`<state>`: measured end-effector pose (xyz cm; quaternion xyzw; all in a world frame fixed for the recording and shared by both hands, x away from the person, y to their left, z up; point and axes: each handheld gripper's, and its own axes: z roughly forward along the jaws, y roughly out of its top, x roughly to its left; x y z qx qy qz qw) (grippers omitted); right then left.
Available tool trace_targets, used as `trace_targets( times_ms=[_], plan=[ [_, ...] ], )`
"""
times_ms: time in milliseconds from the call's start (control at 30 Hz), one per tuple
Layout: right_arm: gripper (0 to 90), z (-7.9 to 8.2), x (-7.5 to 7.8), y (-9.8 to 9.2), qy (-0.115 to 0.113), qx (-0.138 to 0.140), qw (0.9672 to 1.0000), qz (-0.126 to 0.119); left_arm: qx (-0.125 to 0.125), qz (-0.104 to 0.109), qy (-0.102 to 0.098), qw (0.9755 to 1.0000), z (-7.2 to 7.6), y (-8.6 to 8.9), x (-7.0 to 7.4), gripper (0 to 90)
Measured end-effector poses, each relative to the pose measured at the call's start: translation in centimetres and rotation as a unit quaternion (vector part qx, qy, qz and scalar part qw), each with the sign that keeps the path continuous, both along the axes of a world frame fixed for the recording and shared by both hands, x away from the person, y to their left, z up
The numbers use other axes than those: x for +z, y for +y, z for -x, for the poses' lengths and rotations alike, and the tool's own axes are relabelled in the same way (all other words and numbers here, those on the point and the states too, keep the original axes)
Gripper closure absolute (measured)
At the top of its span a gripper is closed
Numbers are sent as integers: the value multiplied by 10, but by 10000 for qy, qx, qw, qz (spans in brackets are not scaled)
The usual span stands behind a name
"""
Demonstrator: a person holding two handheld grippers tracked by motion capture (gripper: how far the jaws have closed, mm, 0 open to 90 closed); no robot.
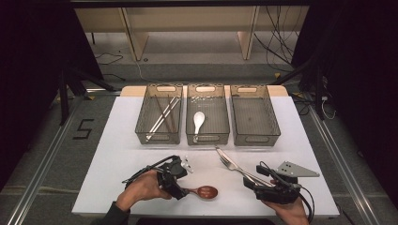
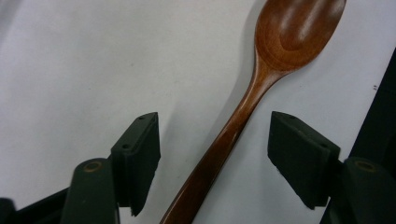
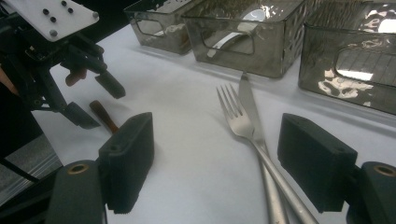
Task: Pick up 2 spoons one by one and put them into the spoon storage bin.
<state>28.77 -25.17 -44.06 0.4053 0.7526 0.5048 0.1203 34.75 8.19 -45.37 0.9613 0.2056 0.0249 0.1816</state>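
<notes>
Left hand-held gripper [image 2: 212, 144]: jaws apart, straddling spoon [image 2: 261, 79] handle, not touching | spoon: light, stiff, smooth wood | grip: mid-handle, below bowl

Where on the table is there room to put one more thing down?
The white table is bare left of the chopstick bin, and between the wooden spoon and the fork. The right bin holds nothing. It is crowded near the fork and knife, which overlap.
</notes>
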Motion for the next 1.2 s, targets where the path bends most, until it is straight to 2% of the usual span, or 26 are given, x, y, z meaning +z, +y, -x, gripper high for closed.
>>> trace_targets(
  times_ms=[400,633,833,1200],
  plan=[
    [281,0,0,0,-2,11,10000,13,-286,-125,45,9995,3,-8,-4,490],
    [281,0,0,1,18,12,10000,27,-508,-362,-34,9980,5,-14,-7,598],
    [281,0,0,1,19,11,10000,28,-629,-394,-16,9972,6,-15,-7,682],
    [281,-1,-1,-1,17,-4,10000,16,-651,-347,27,9973,5,-15,-7,793]
  ],
)
